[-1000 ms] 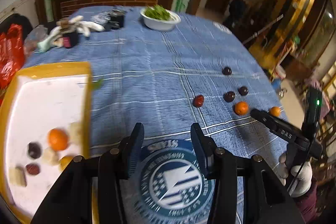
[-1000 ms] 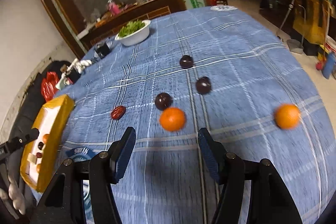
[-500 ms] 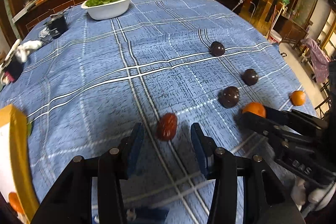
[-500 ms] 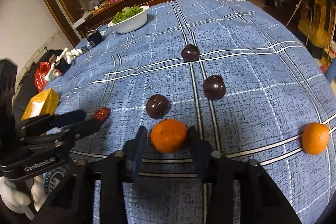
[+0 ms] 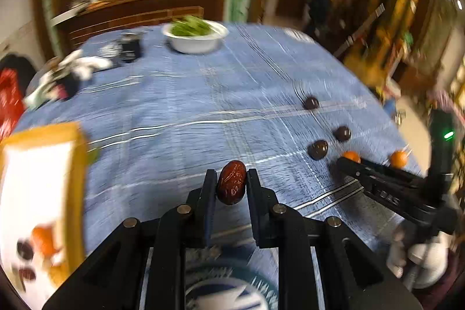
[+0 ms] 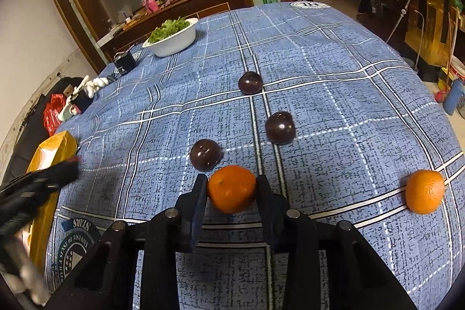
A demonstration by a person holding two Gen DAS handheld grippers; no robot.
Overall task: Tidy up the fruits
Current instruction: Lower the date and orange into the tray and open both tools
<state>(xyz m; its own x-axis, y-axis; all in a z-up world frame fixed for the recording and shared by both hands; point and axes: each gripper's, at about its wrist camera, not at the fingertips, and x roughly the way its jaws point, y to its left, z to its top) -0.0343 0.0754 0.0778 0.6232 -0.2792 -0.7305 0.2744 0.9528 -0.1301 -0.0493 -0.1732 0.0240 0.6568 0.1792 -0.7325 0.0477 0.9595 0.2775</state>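
Note:
My left gripper (image 5: 231, 182) is shut on a red date (image 5: 232, 186) and holds it above the blue checked tablecloth (image 5: 180, 106). My right gripper (image 6: 231, 188) is shut on an orange mandarin (image 6: 231, 188) that rests on the cloth. Three dark plums (image 6: 205, 155) (image 6: 280, 127) (image 6: 250, 82) lie just beyond it. A second mandarin (image 6: 425, 191) lies at the right. The yellow-rimmed white tray (image 5: 37, 182) with several fruits is at the left in the left wrist view. The right gripper also shows in the left wrist view (image 5: 348, 161).
A white bowl of greens (image 6: 172, 36) stands at the far side. White gloves and a black box (image 6: 125, 63) lie at the far left. A red bag (image 6: 53, 112) hangs off the left edge. The table edge curves down at the right.
My left gripper closed on the red date, lifted it and swung left toward the tray. My right gripper closed on the nearer mandarin.

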